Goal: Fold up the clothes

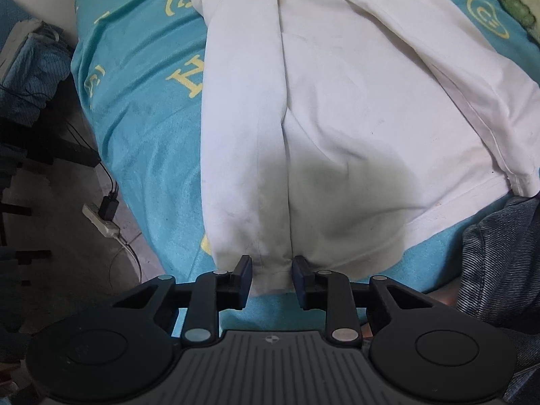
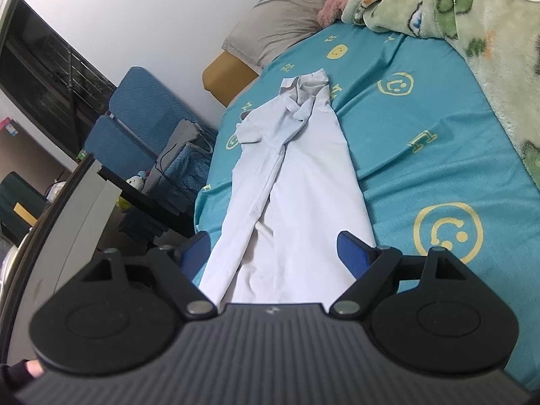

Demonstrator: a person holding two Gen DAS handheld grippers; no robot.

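A white shirt (image 2: pixel 297 182) lies lengthwise on a turquoise bedsheet (image 2: pixel 422 155), folded into a long narrow strip with its collar at the far end and its hem nearest the cameras.

The left gripper (image 1: pixel 272 278) sits low at the shirt's hem, level with the sheet, jaws parted with the folded hem corner between the two fingers; whether the pads touch the cloth cannot be told. The right gripper (image 2: pixel 273 253) hangs above the same near end, tilted downward, jaws spread wide so the shirt's full width shows between them, not holding anything.

To the left of the shirt the sheet runs a short way to the bed's edge, beyond which the floor drops off; to the right of the shirt there is a broad bare stretch of sheet up to a green fleece blanket (image 2: pixel 472 10).

Only the left wrist view shows a power strip (image 1: pixel 101 217) on the floor left of the shirt and denim cloth (image 1: pixel 499 256) right of its hem. Only the right wrist view shows the collar, a grey pillow (image 2: pixel 280 17) beyond it, and a blue chair (image 2: pixel 135 118) past the bed's edge.
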